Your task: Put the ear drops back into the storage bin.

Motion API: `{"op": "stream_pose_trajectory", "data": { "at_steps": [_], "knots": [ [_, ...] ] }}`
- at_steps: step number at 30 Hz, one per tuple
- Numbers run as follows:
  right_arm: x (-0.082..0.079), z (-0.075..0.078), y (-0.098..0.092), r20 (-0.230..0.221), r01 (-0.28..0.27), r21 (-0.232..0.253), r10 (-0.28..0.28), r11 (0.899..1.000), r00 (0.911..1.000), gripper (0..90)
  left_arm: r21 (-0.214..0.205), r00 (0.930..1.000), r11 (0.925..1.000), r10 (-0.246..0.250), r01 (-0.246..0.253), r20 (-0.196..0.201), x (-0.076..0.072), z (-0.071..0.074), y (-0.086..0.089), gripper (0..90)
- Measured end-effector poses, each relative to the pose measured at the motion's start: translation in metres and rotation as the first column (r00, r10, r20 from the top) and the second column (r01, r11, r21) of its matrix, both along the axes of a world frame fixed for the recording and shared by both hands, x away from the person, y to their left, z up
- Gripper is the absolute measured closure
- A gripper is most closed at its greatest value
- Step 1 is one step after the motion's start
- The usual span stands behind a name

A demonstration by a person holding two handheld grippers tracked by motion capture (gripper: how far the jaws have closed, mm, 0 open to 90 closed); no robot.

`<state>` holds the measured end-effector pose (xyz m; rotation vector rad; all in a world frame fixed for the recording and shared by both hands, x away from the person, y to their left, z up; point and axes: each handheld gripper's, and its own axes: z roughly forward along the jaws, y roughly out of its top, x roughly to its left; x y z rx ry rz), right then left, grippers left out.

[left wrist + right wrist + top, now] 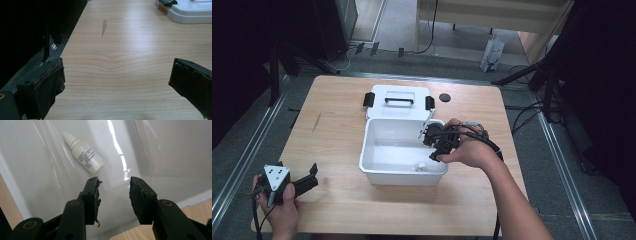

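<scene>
Table [337,145] evenly lit, surroundings dark; glare streaks on bin wall [120,152] ahead of right jaws; near jaws slightly soft.

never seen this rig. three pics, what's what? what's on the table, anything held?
No robot here: a person holds a pair of hand-operated tongs in each hand. The high view looks down on the table. The other two pictures come from cameras riding on the tongs, looking along their black jaws.

The left tongs sit near the table's front left corner, open over bare wood, holding nothing. The right tongs reach into an open white bin, open and empty. A small white dropper bottle lies on its side on the bin's floor, just beyond the jaws. Behind the bin lies its lid, with a black handle, and a small dark disc.
</scene>
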<state>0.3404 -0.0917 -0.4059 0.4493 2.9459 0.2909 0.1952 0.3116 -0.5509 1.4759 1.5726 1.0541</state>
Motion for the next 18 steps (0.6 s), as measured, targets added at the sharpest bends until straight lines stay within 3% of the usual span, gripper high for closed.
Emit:
{"op": "stream_pose_trajectory", "data": {
  "at_steps": [10, 18],
  "knots": [
    [-0.004, 0.018, -0.007, 0.033, 0.036, 0.033, -0.037, 0.999, 0.9988, 44.0, -0.001, 1.0000, 1.0000, 0.000, 0.000, 0.001, 0.000, 0.000, 0.000, 0.6],
    [-0.006, 0.029, -0.014, 0.049, 0.059, 0.047, -0.061, 0.997, 0.9969, 39.3, -0.001, 1.0000, 1.0000, -0.001, 0.001, 0.000, 0.000, 0.000, 0.000, 0.6]
  ]
}}
